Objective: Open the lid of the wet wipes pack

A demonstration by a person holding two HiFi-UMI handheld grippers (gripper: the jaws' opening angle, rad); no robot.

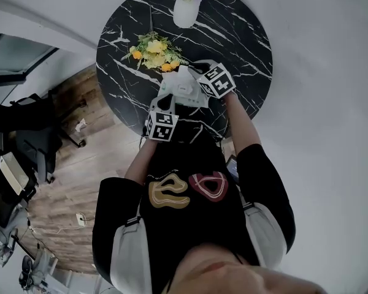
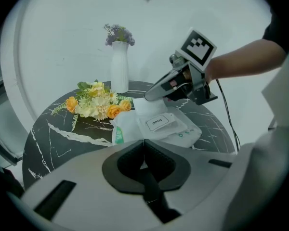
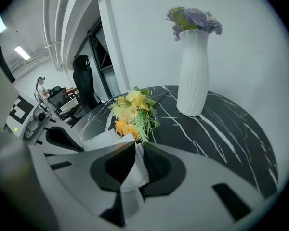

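The pack [image 2: 180,129] lies on the table [image 2: 58,129] right at the tips of my left hand-held gripper [image 2: 143,143]. Its jaws are together and seem to pinch the pack's near edge. My right hand-held gripper [image 3: 135,146] sits over the pack's far end, jaws a little apart with a limp white flap [image 3: 132,176] loose between them; I can't tell whether it is a wipe or film. The lid [image 2: 157,122] lies flat, so I judge it not yet open. I expect a light, soft pouch that crumples and slides on the smooth top, so I'd pin the body and lift the stiffer lid by its edge. The lid reads "OPEN"; the green print beside it is too small to read.
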